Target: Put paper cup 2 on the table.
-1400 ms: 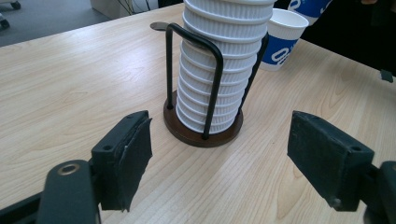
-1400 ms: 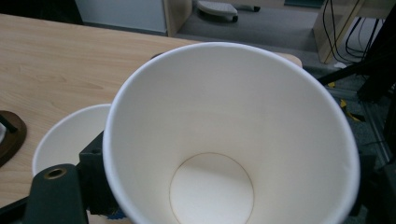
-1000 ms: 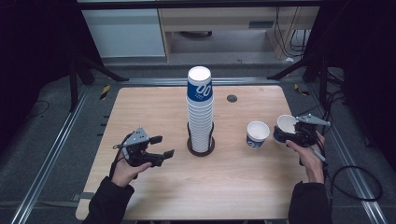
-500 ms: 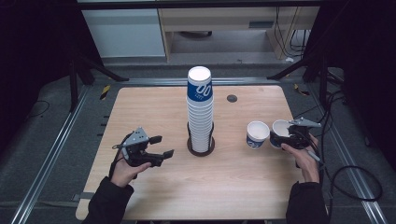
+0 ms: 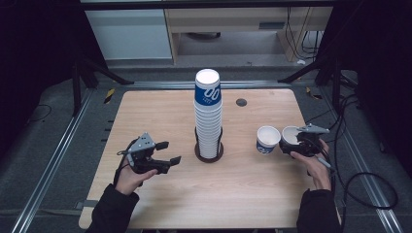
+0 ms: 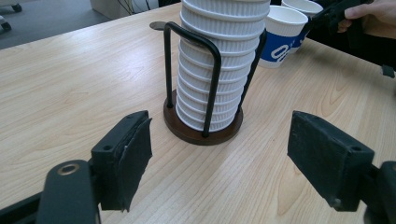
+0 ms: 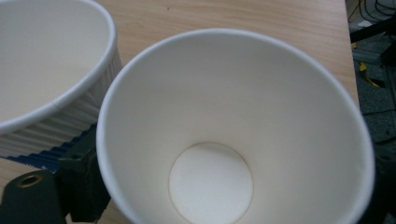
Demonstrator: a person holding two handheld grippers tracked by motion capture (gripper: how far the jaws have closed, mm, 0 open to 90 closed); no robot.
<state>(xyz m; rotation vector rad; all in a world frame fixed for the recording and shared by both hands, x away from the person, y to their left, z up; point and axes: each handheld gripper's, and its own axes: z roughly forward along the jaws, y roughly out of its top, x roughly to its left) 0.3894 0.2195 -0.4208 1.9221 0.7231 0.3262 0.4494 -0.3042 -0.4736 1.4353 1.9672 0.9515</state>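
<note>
A tall stack of white ribbed paper cups (image 5: 208,116) with a blue-logo cup on top stands in a black wire holder (image 6: 205,79) on a brown base at the table's middle. A single blue-and-white cup (image 5: 267,139) stands to its right. Right beside it a second white cup (image 5: 290,136) rests on the table between the jaws of my right gripper (image 5: 293,142); those jaws have just been opening and the cup (image 7: 233,130) still sits between them. My left gripper (image 5: 168,152) rests open and empty left of the stack, pointing at the holder (image 6: 219,158).
The wooden table (image 5: 160,111) has a small black disc (image 5: 241,102) behind the stack. A black cable (image 5: 362,187) loops over the floor off the right edge. Metal rails (image 5: 58,150) run along both sides of the table.
My right gripper has come down and slightly left with the white cup, which now stands on the table next to the other single cup. The left gripper has stayed put.
</note>
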